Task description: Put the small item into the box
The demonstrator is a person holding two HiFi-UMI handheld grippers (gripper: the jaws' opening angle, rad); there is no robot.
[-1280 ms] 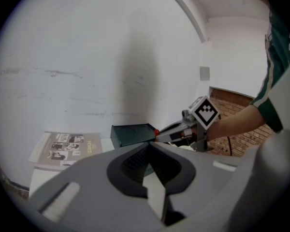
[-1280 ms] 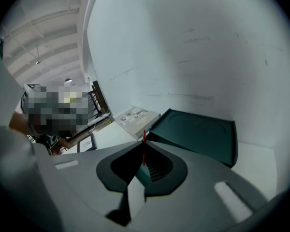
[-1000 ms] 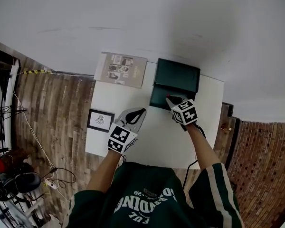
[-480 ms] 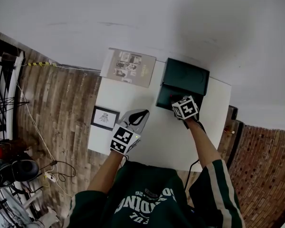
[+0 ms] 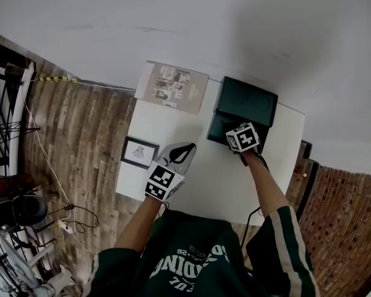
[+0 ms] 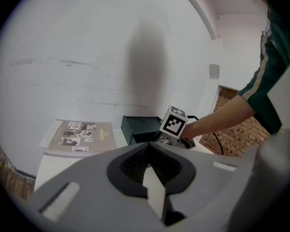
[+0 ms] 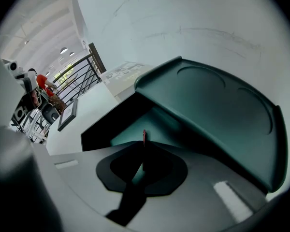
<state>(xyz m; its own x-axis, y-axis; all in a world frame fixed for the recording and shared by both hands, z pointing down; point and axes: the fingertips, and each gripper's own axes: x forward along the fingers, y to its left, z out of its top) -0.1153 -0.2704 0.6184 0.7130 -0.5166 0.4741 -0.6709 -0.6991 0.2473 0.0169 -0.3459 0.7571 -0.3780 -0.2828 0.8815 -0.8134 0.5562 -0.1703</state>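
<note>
A dark green box [image 5: 221, 125] stands open at the far right of the white table [image 5: 191, 184], its lid [image 5: 250, 101] tilted back toward the wall. My right gripper [image 5: 234, 130] hangs over the box's opening, shut on a thin red small item [image 7: 144, 135] whose tip pokes up between the jaws. In the right gripper view the box's teal inside [image 7: 135, 125] lies just below the jaws, with the lid [image 7: 217, 110] beyond. My left gripper [image 5: 185, 147] rests low over the table's middle, shut with nothing in it; its view shows the box [image 6: 137, 128] ahead.
A printed brochure [image 5: 172, 86] lies at the table's far left corner, overhanging the edge. A small framed picture [image 5: 139, 153] sits beside the table's left edge. A white wall rises right behind the box. Headphones [image 5: 15, 210] and cables lie on the wooden floor.
My right gripper has moved forward with the red item, from in front of the box to over its opening. The left gripper has stayed in place.
</note>
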